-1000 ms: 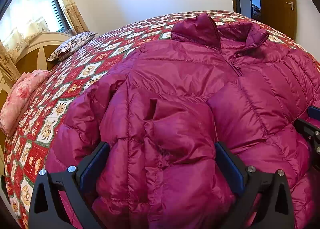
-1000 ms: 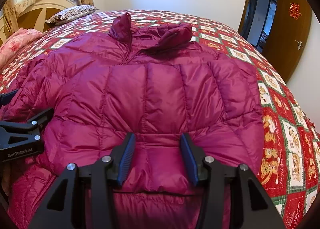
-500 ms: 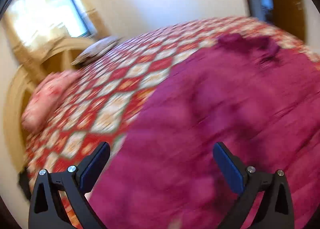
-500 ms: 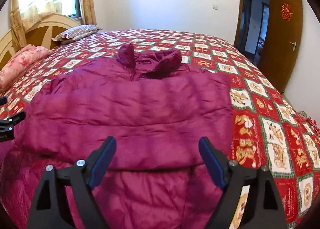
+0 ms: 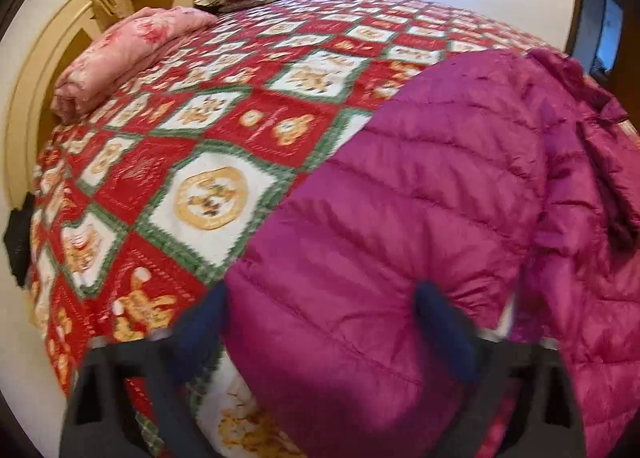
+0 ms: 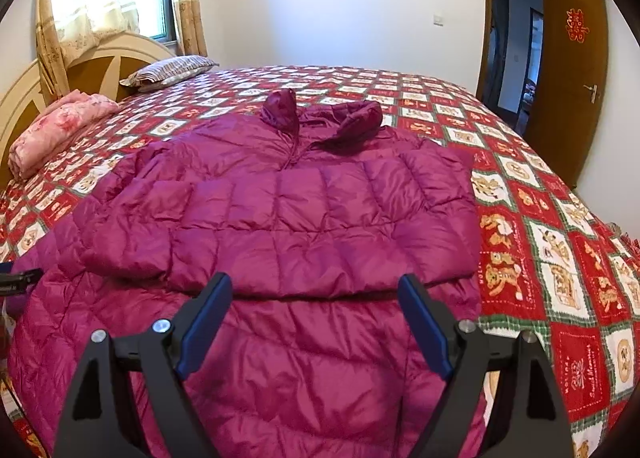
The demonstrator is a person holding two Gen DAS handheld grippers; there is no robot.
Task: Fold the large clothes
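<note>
Folding is partly done, judging by the lay of the magenta down jacket [image 6: 304,217] on the patterned quilt [image 6: 540,242]. It lies front up across the near part of the bed, collar [image 6: 320,113] toward the far wall. Both sleeves appear folded in across the chest, their cuffs meeting low on the front (the seam between them is hard to trace). The hem half nearest the cameras is still flat and unfolded, draping toward the bed edge. What seems left: bringing the bottom up over the top, perhaps a further halving.

Right gripper [image 6: 316,322]: jaws spread wide over the lower front of the jacket, nothing between the pads, hovering.

Left gripper [image 5: 320,334]: at the jacket's left edge near the hem, blurred. Jaws have just been closing from full spread; a puffy roll of jacket edge sits between them. Whether the pads already press on it cannot be told through the blur.

Against the earlier frames: the left gripper was then over the folded sleeve at mid-chest, jaws at full width; it has since swung out sideways to the jacket's edge, with bare quilt now filling its view's left. The right gripper was narrower and close on the fabric near the sleeve; it has opened and pulled back and up (more of the jacket now shows). Pink folded blanket [image 6: 60,125] and striped pillow [image 6: 172,71] lie as before.
</note>
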